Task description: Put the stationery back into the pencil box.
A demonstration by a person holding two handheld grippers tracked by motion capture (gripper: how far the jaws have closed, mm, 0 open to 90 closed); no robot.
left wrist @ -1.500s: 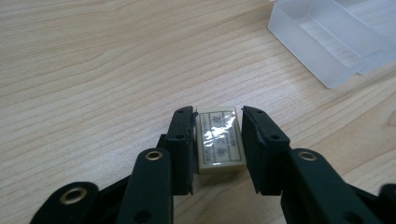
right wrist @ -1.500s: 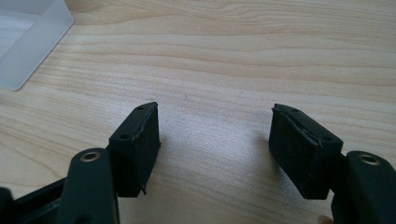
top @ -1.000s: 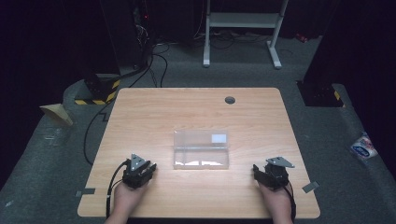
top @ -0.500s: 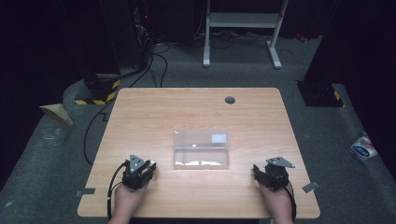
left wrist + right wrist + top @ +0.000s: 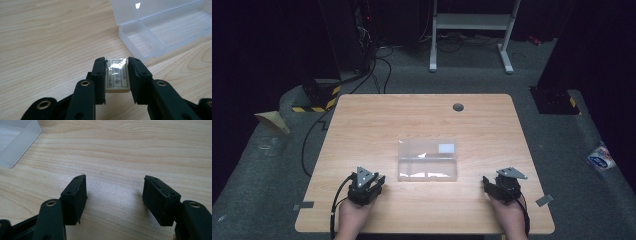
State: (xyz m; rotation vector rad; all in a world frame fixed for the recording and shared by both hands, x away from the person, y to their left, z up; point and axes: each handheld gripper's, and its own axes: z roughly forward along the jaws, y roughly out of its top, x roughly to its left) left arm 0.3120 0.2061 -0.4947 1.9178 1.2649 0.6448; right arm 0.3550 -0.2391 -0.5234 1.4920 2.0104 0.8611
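A small white eraser (image 5: 117, 75) in a printed wrapper sits clamped between the two black jaws of the left gripper (image 5: 117, 65), which bear on both of its long sides. Compared with the high view a second earlier, this gripper (image 5: 366, 183) has edged slightly toward the clear plastic box (image 5: 428, 160), a shift too small to read with confidence; the eraser appears lifted just off the wooden table (image 5: 422, 120), though contact cannot be ruled out. The box lies open at the table's centre, its lid folded back, and in the left gripper view its empty nearest compartment (image 5: 143, 43) lies just ahead and to the right of the eraser. Judged from this, the carry toward the box has begun and the drop is not yet made. The right gripper (image 5: 115, 195) rests beside the box's right end, jaws parted with nothing between them, unchanged across the three high views
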